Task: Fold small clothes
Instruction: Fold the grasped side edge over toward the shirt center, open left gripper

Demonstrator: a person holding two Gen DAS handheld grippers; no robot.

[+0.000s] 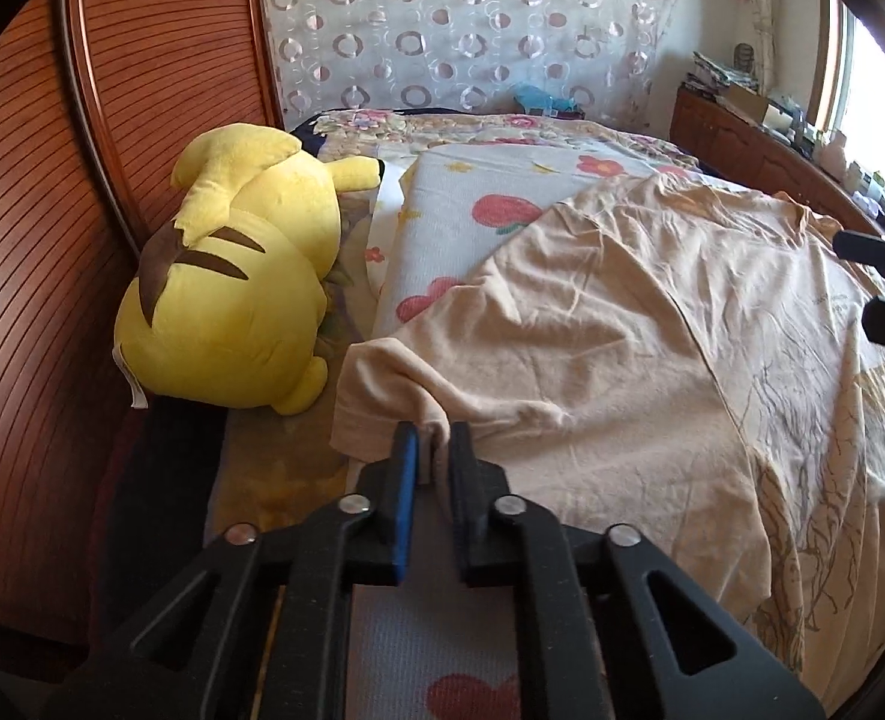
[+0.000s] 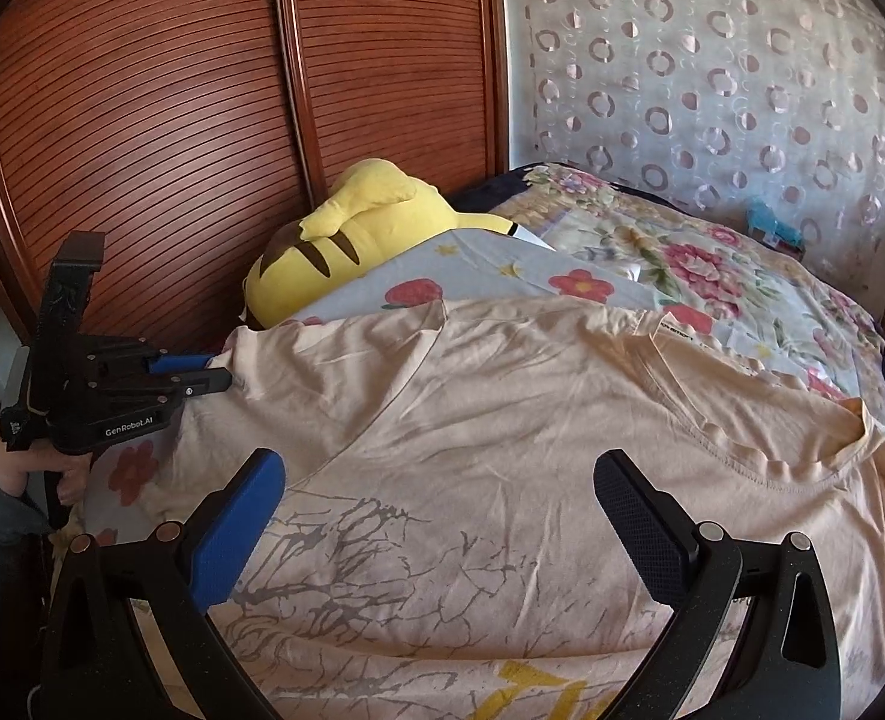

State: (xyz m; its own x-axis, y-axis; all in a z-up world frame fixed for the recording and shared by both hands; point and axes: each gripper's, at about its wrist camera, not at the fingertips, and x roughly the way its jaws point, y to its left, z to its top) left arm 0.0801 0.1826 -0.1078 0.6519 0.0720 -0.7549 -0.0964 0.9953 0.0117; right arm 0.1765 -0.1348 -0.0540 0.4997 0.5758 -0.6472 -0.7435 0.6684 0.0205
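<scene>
The peach T-shirt (image 2: 502,420) lay spread flat on the bed (image 2: 712,252), soft, wrinkled, printed with grey branching lines. The left gripper (image 1: 433,435) was pinching the sleeve edge (image 1: 382,384), with bunched fabric between its nearly closed fingers. The right gripper (image 2: 439,516) stood spread wide above the shirt's chest, touching nothing. Left of the left gripper lay a yellow plush toy (image 1: 232,276) against the ribbed wooden wardrobe (image 1: 40,240). Ahead, floral bedding extended clear to a circle-patterned curtain (image 1: 454,30).
</scene>
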